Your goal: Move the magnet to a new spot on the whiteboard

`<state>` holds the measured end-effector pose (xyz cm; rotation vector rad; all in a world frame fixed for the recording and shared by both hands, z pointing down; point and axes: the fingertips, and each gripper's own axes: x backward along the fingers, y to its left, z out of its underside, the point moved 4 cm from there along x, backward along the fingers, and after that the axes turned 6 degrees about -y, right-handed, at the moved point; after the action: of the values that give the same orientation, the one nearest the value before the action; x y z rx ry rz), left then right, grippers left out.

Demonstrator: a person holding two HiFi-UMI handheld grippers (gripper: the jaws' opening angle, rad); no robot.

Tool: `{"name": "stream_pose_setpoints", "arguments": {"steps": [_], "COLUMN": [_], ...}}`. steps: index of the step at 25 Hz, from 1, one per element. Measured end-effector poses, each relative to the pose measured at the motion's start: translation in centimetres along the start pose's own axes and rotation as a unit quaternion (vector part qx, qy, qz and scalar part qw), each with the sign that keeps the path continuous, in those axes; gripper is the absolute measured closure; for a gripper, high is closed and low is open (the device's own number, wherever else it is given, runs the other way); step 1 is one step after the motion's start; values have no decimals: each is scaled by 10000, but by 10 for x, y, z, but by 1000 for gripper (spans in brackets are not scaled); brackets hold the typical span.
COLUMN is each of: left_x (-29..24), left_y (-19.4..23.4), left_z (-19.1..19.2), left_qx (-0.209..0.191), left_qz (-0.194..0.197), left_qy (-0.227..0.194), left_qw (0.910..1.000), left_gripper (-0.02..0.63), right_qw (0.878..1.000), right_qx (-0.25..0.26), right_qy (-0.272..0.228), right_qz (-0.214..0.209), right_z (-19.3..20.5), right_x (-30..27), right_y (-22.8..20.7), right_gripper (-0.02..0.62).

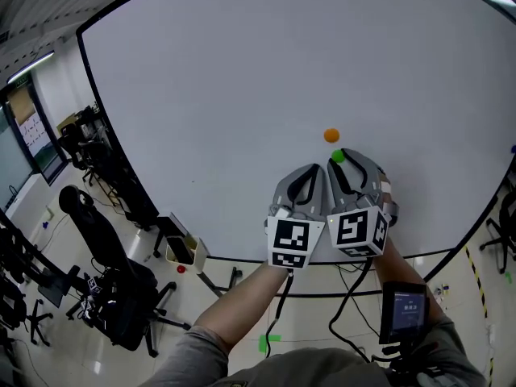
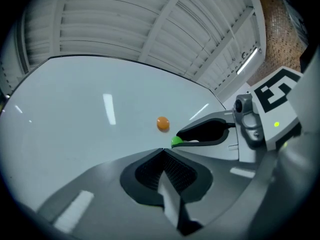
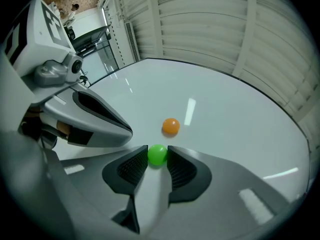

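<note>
In the head view only a sliver of the green magnet (image 1: 338, 156) is seen, the rest is covered by the right gripper (image 1: 342, 160), and both forearms (image 1: 242, 301) are cut off at the bottom edge. Black office chairs (image 1: 97, 240) are parked at lower left, beside the big whiteboard (image 1: 242, 79). Lower centre, the left gripper (image 2: 163, 149) is held with its jaws closed together. Right of it, the green magnet is pinched on the board between the right gripper's pads, with an orange magnet (image 3: 171, 126) stuck just above.
</note>
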<state>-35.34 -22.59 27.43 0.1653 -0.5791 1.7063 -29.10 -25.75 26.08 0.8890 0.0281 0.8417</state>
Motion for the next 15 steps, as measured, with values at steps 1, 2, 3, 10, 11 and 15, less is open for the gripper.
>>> {"name": "stream_pose_setpoints", "arguments": {"steps": [1,2,3,10,11,15], "left_x": [-5,-10,-15,-58,-65,-92], "left_y": [-8,-16,-24,-86,-96,-139], "left_z": [-1,-2,-3,-15,-18,-27], "left_qx": [22,36,43,105,111,132], "left_qz": [73,140,198,521,561,757], "left_qy": [-29,-58,-84,-301,-341,-492], "left_qw": [10000,9999,9998,9981,9978,9958], "left_gripper": [604,604,604,604,604,604], "right_qw": [10000,10000,9999,9992,9990,9980], "right_qx": [-18,-30,-35,-60,-44,-33], "right_qy": [32,60,87,270,280,366], "right_qz": [28,50,70,302,341,521], "right_z": [5,10,15,51,57,81], "right_x": [4,8,13,49,54,78], "right_y": [-6,-11,-17,-77,-88,-130], "right_gripper": [466,466,466,466,466,466]}}
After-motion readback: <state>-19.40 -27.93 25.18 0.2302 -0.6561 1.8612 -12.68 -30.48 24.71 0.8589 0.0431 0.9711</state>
